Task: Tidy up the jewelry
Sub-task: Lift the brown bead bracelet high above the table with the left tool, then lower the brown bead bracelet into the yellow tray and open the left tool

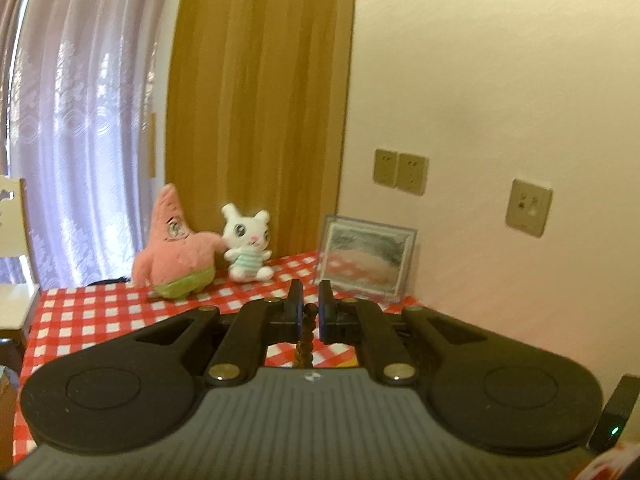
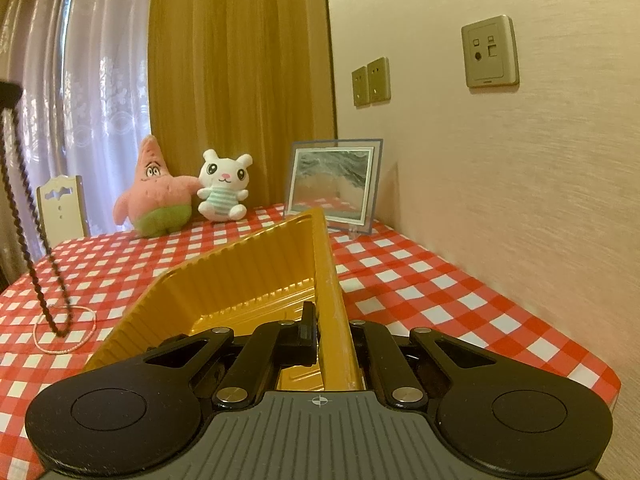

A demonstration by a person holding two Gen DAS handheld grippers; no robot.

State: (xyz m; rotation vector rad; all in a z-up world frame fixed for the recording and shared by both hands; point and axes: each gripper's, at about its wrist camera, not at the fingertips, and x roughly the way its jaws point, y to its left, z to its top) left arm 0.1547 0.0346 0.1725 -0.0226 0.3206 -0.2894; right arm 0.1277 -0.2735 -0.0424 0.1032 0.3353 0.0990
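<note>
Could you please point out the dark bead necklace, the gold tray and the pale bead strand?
dark bead necklace (image 2: 24, 184): right wrist view, hanging strand.
gold tray (image 2: 256, 268): right wrist view, ribbed inner wall.
pale bead strand (image 2: 60, 350): right wrist view, loop's near edge.

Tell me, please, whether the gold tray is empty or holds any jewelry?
Empty as far as visible: the tray shows bare floor, though the right gripper on its rim hides part.

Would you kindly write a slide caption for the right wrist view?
Right claw grips the gold tray by its wall while a dark bead necklace dangles over the checked tablecloth.
</note>
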